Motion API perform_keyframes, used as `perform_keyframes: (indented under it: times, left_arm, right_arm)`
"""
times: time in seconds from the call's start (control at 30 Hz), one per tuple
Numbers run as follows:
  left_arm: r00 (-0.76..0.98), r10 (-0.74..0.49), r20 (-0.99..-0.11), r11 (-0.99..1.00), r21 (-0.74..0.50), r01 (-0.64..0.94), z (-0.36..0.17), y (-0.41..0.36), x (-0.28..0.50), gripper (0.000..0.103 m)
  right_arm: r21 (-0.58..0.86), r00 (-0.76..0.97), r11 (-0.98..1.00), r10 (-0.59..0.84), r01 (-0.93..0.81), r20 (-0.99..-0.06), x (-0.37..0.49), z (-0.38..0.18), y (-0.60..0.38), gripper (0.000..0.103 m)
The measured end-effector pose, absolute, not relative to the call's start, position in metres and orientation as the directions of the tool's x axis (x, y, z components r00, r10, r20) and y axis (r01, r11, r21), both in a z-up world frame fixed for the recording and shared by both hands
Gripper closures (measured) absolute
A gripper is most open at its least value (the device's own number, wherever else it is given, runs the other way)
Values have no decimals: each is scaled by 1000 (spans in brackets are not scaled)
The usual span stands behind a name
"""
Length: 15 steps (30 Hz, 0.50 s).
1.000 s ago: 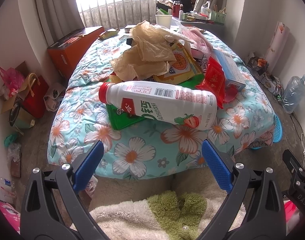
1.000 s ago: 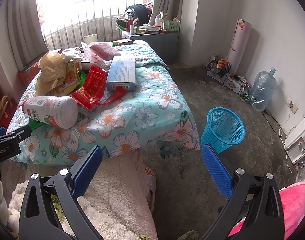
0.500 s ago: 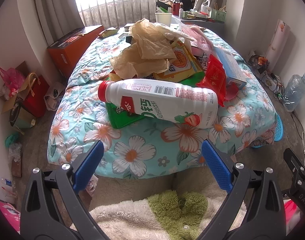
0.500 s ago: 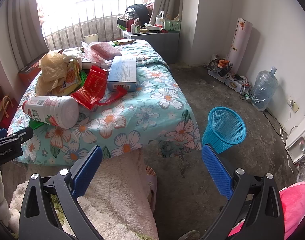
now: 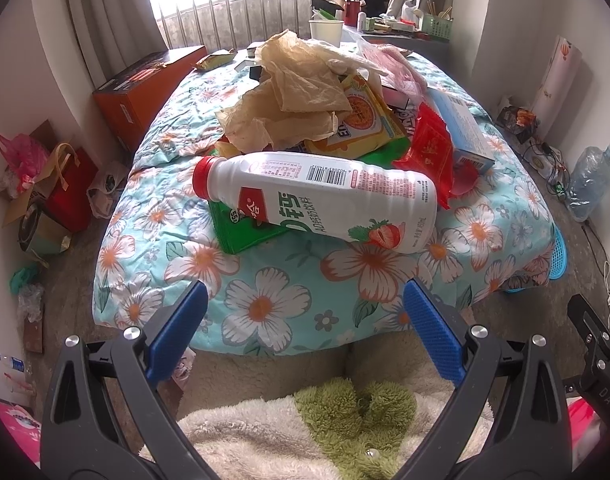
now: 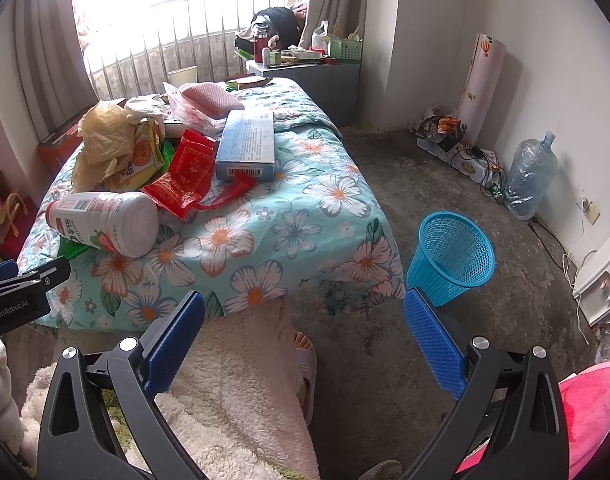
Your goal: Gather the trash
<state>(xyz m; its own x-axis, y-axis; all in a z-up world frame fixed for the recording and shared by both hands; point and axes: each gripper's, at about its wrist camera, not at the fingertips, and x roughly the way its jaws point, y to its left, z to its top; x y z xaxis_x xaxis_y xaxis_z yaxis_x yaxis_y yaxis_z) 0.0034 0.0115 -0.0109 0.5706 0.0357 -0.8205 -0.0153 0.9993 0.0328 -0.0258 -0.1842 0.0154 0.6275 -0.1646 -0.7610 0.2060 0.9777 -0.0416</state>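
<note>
A white milk bottle with a red cap (image 5: 317,196) lies on its side on the floral bed (image 5: 265,304), on a green carton (image 5: 245,232); it also shows in the right wrist view (image 6: 105,220). Behind it lie brown crumpled paper (image 5: 293,96), a yellow packet (image 5: 361,120), a red wrapper (image 5: 429,152) and a blue box (image 6: 247,144). A blue mesh bin (image 6: 451,256) stands on the floor right of the bed. My left gripper (image 5: 305,324) is open and empty, just short of the bottle. My right gripper (image 6: 305,332) is open and empty, over the floor.
An orange box (image 5: 145,84) and bags (image 5: 65,184) lie left of the bed. A water jug (image 6: 531,176), cables and a cluttered grey cabinet (image 6: 309,72) stand along the right wall. A person's foot in a slipper (image 6: 303,356) and fluffy robe sit below.
My left gripper has moved a little closer to the bottle. The right gripper has barely moved. Both stay open.
</note>
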Motion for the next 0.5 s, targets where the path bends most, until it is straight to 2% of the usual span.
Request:
perform_keyframes:
  times: [0.5]
  left_arm:
    - [568,37,-822,999,33,-17,-11,10,4,9]
  right_arm:
    - [-11,630,979,-139,203,-764,-22,16,-184,6]
